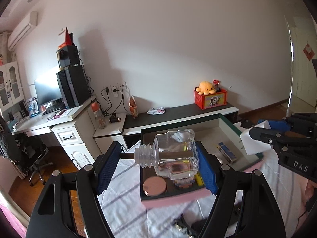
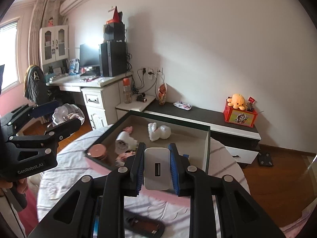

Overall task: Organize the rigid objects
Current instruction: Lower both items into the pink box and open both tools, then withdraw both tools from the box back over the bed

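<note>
While our left gripper (image 1: 158, 158) clamped the clear square glass bottle (image 1: 174, 155) sidelong above the open box (image 1: 227, 125) ahead, rigid, slick and breakable, our right gripper (image 2: 156, 170) pinched the smooth white power bank (image 2: 157, 170) by its flat sides.

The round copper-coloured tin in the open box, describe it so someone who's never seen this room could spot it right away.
Find the dark-rimmed open box on the white striped cloth. The round copper-coloured tin sits in its near corner, just below the clear glass bottle held in the left hand-held gripper. It is the only flat, round, metallic pink-brown thing there.
</note>
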Motion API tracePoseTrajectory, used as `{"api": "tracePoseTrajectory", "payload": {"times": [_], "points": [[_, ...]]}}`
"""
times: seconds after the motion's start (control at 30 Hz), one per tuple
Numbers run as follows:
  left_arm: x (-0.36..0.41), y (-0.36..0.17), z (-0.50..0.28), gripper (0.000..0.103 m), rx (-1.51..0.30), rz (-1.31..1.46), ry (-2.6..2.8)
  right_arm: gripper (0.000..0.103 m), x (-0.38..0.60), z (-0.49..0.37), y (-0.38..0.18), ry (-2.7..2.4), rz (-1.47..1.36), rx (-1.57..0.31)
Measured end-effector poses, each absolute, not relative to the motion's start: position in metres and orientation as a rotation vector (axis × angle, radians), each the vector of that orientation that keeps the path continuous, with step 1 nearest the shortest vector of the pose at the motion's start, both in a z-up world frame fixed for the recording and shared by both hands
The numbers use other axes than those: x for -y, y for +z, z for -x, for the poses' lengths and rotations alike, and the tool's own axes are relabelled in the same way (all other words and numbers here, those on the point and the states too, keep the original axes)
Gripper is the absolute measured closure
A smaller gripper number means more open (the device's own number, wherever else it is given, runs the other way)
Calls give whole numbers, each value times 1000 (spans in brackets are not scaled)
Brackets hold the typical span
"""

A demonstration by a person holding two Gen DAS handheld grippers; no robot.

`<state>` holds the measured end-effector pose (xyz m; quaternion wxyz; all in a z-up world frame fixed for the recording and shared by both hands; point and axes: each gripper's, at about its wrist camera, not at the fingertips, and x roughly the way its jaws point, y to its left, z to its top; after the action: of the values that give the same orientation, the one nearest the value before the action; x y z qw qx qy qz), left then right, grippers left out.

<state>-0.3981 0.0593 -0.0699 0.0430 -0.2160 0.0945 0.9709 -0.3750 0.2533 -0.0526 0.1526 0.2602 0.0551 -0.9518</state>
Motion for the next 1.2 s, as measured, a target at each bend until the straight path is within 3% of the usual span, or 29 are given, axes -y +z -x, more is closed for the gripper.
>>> {"api": "tracePoseTrajectory", "payload": {"times": [0.27, 0.73, 0.87, 0.93, 1.0, 1.13, 1.17, 1.2], "points": [[-68, -112, 469, 28, -339, 856, 2916, 79, -262, 445, -95, -2701, -917, -181], [-62, -154, 492, 27, -342, 1038, 2884, 79, -268, 475, -137, -2638, -1070, -143], [-58, -145, 478, 17, -299, 1011, 2906, 79, -266, 467, -132, -2642, -1047, -117], [-56, -136, 466, 11, -293, 971, 2922, 75, -266, 458, -124, -2657, -1020, -112], [-53, -125, 449, 1, -279, 922, 2944, 54, -265, 445, -113, -2674, -983, -106], [-43, -100, 408, 0, -216, 806, 2992, 30, -265, 406, -86, -2731, -862, -83], [-41, -93, 396, 0, -197, 786, 3003, 20, -264, 393, -78, -2750, -833, -82], [-39, -88, 386, 0, -185, 764, 3013, 20, -264, 384, -72, -2768, -809, -83]]}}
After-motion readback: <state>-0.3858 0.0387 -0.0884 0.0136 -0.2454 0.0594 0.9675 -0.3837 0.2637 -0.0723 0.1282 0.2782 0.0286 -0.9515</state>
